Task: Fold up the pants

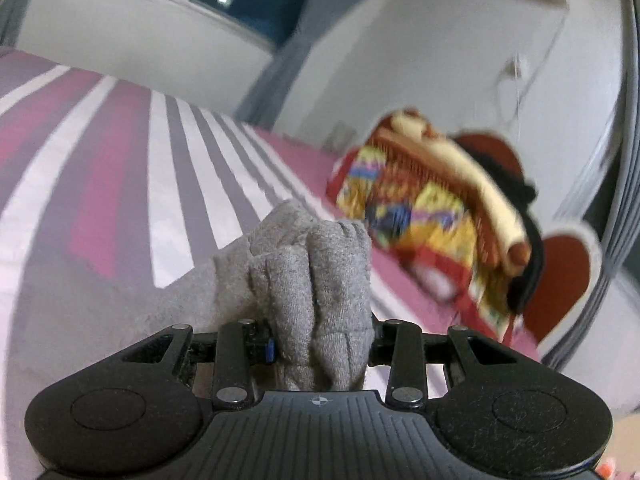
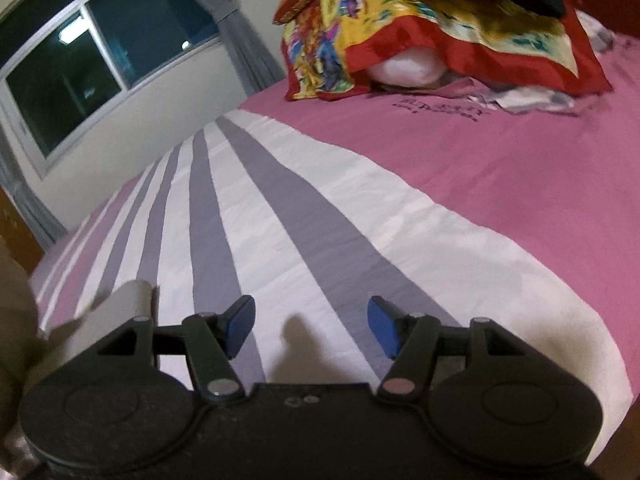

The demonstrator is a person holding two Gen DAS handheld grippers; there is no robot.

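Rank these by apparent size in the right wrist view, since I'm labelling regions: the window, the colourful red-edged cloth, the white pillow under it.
1. colourful red-edged cloth and window: both cover similar areas and both are cut off by the frame, so unranked.
2. white pillow: clearly smallest, mostly hidden under the cloth.

Grey fleece pants (image 1: 320, 280). Bedspread (image 2: 360, 208) striped white and grey beside solid pink. Pile of cloth (image 2: 420, 32) printed yellow, blue and green with red border. Black grippers, blue fingertip pads (image 2: 240, 328).

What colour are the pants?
Grey pants, clearest in the left wrist view.
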